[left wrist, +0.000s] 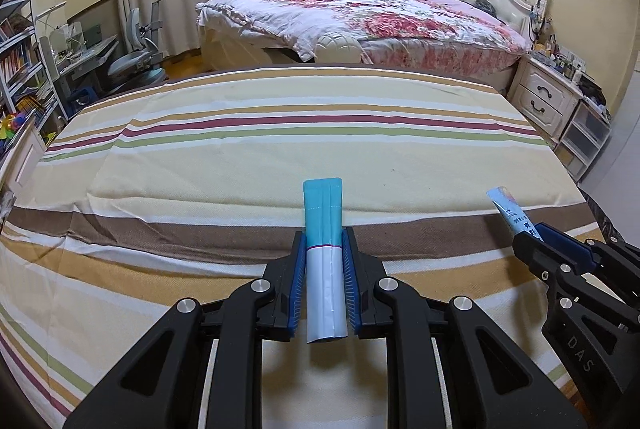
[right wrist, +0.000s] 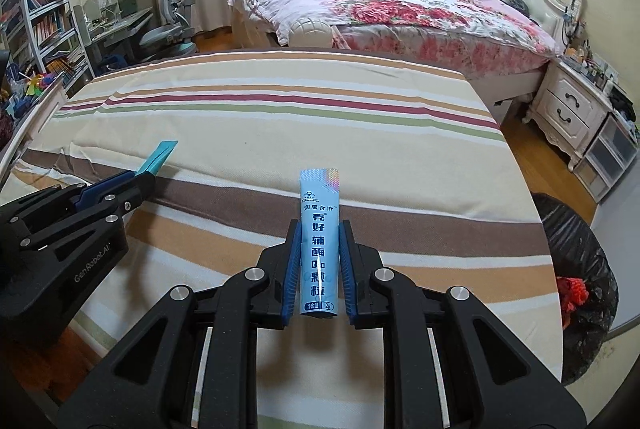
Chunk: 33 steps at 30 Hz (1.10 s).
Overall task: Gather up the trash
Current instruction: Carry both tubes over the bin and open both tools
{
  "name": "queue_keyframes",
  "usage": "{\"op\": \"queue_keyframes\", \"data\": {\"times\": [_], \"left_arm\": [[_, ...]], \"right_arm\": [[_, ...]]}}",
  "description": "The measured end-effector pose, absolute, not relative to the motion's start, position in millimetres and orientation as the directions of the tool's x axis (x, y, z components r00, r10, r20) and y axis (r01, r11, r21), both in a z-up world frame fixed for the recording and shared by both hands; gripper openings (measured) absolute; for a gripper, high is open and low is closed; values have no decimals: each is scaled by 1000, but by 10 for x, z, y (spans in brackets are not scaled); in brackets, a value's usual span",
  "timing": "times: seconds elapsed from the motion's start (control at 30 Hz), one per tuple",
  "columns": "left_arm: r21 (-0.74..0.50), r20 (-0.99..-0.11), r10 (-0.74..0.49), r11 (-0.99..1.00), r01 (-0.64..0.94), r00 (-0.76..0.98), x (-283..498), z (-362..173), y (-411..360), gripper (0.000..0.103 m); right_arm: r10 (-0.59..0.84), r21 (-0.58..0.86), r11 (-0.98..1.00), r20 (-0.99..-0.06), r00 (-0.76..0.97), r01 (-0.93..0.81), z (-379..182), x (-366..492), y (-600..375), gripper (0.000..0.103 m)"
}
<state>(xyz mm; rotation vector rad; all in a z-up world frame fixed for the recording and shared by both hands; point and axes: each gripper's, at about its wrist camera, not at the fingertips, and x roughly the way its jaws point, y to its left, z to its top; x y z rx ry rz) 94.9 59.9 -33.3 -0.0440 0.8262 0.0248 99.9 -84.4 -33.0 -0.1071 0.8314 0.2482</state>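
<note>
Striped cloth [left wrist: 240,157] spread over table. Black trash bag [right wrist: 576,269] low at right of table, red scrap inside. Left gripper [left wrist: 324,249] above cloth, clamped tight on teal and white packet [left wrist: 323,229], packet sticking out forward past fingers. Right gripper [right wrist: 319,241] just beside it, clamped tight on light blue packet [right wrist: 319,221] with printed writing, also above cloth.

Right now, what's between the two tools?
Only bare striped cloth shows between the left tool and right tool, in the right wrist view.
</note>
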Motion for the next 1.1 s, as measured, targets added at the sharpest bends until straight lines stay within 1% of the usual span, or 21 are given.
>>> {"op": "queue_keyframes", "data": {"times": [0.23,0.5,0.87,1.0,1.1], "left_arm": [[-21,-721,-29,1000,19,692,868,-277,293,19],[1,-695,-73,995,103,716,854,-180,-157,19],[7,-654,-176,971,238,736,1033,-28,-916,19],[4,-647,-214,959,284,732,1150,-8,-1208,19],[1,-645,-238,950,312,726,1218,-12,-1408,19]], "right_arm": [[163,23,977,-726,668,-213,-286,888,-1140,19],[110,32,992,-695,711,-122,-189,807,-1612,19],[-47,23,996,-651,757,81,-73,861,-2522,19],[-126,-4,987,-637,761,160,-62,898,-2822,19],[-156,1,979,-636,756,202,-88,947,-3012,19]]}}
